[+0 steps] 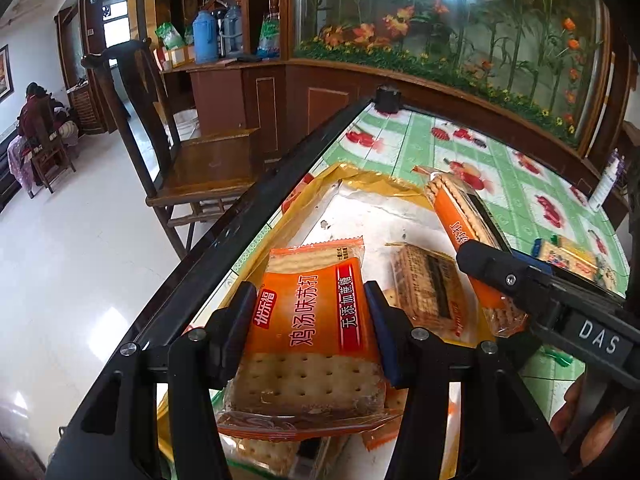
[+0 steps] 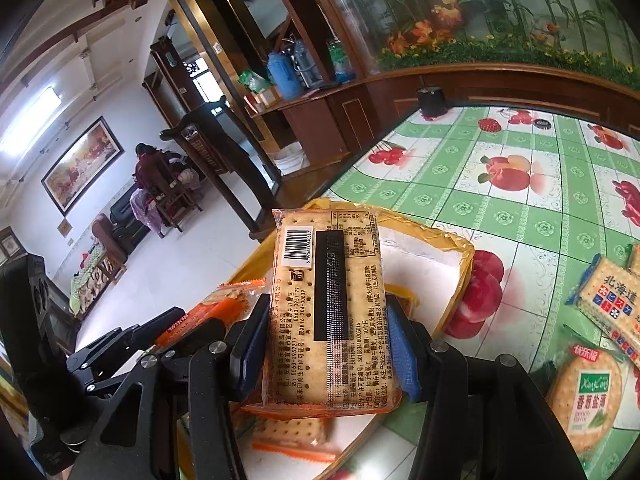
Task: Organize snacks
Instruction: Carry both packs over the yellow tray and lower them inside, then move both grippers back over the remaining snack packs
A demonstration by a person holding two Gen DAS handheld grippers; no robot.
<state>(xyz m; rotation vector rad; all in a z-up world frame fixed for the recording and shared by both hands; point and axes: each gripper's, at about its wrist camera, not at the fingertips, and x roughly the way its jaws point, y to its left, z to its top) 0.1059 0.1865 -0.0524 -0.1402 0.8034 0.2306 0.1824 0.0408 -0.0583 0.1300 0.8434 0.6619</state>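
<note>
Over the yellow tray (image 1: 360, 178), at its left side, the left tongs (image 1: 310, 322) pinch an orange cracker pack (image 1: 316, 316) by its long edges. Right of it, the right tongs (image 2: 326, 344) pinch a second cracker pack (image 2: 326, 300), label down. Both look light, crinkly, slippery and brittle; a gentle edge grip suits.

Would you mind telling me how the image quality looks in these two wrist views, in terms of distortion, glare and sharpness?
Left wrist view: strong fisheye bending of the table edge, dark corners, glare on the glass panel and the floor; the orange cracker pack in the left gripper is sharp. Right wrist view: same curvature, bright ceiling light washed out; print on the held pack in the right gripper is crisp.
</note>
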